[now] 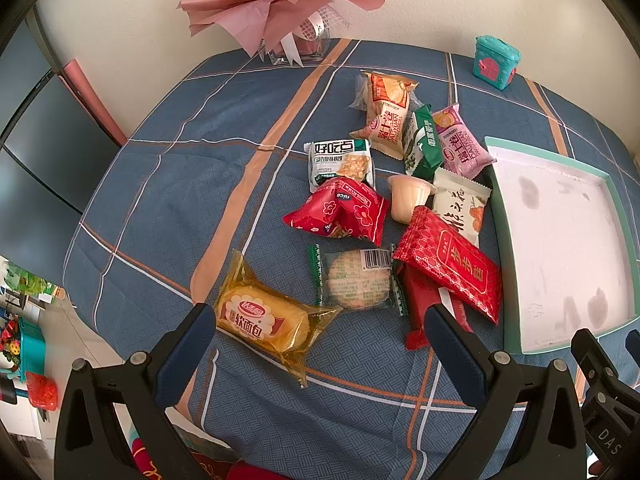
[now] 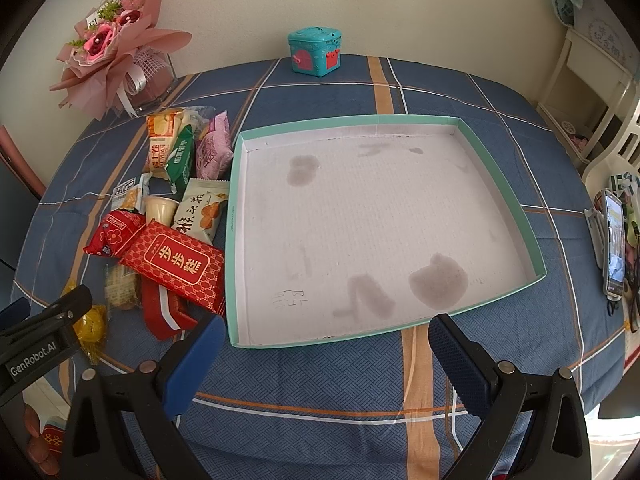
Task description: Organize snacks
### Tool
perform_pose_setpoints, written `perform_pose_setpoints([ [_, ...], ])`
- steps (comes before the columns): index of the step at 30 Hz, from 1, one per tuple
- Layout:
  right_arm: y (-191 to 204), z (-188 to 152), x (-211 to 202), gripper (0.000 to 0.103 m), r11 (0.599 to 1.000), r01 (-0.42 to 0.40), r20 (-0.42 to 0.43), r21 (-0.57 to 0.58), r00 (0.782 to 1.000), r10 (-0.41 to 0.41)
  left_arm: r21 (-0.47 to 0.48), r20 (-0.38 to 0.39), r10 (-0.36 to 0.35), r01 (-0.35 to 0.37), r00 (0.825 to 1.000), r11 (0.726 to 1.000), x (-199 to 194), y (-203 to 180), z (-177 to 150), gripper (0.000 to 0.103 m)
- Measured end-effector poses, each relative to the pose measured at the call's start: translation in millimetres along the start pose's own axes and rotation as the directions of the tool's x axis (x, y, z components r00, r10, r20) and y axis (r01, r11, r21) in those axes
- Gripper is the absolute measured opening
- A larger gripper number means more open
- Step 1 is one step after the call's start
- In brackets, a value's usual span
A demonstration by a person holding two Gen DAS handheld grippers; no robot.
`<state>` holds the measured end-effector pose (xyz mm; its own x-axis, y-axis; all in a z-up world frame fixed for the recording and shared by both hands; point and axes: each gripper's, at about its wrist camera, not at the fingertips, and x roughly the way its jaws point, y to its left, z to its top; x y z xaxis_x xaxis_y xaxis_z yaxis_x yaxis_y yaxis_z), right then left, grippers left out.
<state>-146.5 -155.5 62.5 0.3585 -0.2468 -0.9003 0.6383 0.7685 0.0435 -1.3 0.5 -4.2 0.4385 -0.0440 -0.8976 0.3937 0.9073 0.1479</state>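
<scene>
Several snack packets lie in a loose pile on the blue plaid tablecloth. Nearest my left gripper [image 1: 316, 336] are a yellow soft-bread packet [image 1: 262, 318], a clear round-cake packet [image 1: 357, 280] and a red patterned packet [image 1: 452, 264]. My left gripper is open and empty, just short of them. A shallow teal-rimmed tray [image 2: 504, 188] with a stained white floor lies to the right of the pile and holds nothing. My right gripper [image 2: 324, 344] is open and empty at the tray's near edge. The red patterned packet [image 2: 176, 264] touches the tray's left wall.
A pink bouquet in a glass vase [image 1: 276, 4] stands at the table's back left. A small teal toy box [image 2: 314, 51] stands at the back edge. A phone on a stand [image 2: 614, 240] is at the table's right. A white chair [image 2: 592, 92] is beyond.
</scene>
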Motion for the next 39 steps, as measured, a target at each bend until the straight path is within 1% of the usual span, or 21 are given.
perform_pose_setpoints([
  [16, 3.4, 0.2, -0.1, 0.103, 1.0, -0.004, -0.001, -0.001, 1.0, 0.004, -0.005, -0.001, -0.003, 0.003, 1.0, 1.0, 0.4, 1.0, -0.6, 0.103],
  [18, 8.7, -0.5, 0.6, 0.103, 1.0, -0.015, -0.001, -0.006, 1.0, 0.015, -0.032, -0.003, -0.012, 0.012, 1.0, 0.999, 1.9, 8.4, -0.2, 0.103],
  [23, 31.0, 0.7, 4.4, 0.103, 0.997, -0.067, -0.01, -0.037, 0.998, 0.067, -0.146, -0.015, 0.01, -0.012, 1.0, 0.989, 8.0, 41.2, 1.3, 0.103],
  [27, 54.3, 1.6, 8.4, 0.103, 0.991, -0.117, -0.017, -0.07, 0.993, 0.116, -0.226, -0.066, -0.022, 0.007, 0.998, 0.974, 21.4, 67.0, 0.1, 0.103],
  [29, 65.8, 1.8, 12.7, 0.103, 0.985, -0.158, -0.03, -0.073, 0.987, 0.156, -0.25, -0.088, -0.039, 0.016, 0.995, 0.968, 27.0, 75.5, -2.2, 0.103],
  [32, 79.5, 1.9, 20.1, 0.103, 0.976, -0.207, -0.052, -0.064, 0.978, 0.204, -0.26, -0.111, -0.06, 0.029, 0.992, 0.965, 33.7, 79.3, -2.6, 0.103],
  [36, 92.7, 0.3, 26.7, 0.103, 0.972, -0.225, -0.067, -0.073, 0.973, 0.22, -0.292, -0.158, -0.084, 0.035, 0.984, 0.956, 47.0, 85.2, -4.3, 0.103],
  [37, 95.7, 0.6, 28.4, 0.102, 0.971, -0.227, -0.07, -0.078, 0.973, 0.222, -0.3, -0.17, -0.091, 0.036, 0.981, 0.953, 49.9, 85.9, -4.9, 0.103],
  [39, 99.8, 0.4, 32.5, 0.094, 0.968, -0.234, -0.081, -0.087, 0.971, 0.227, -0.307, -0.19, -0.101, 0.038, 0.977, 0.951, 54.8, 85.9, -5.6, 0.103],
])
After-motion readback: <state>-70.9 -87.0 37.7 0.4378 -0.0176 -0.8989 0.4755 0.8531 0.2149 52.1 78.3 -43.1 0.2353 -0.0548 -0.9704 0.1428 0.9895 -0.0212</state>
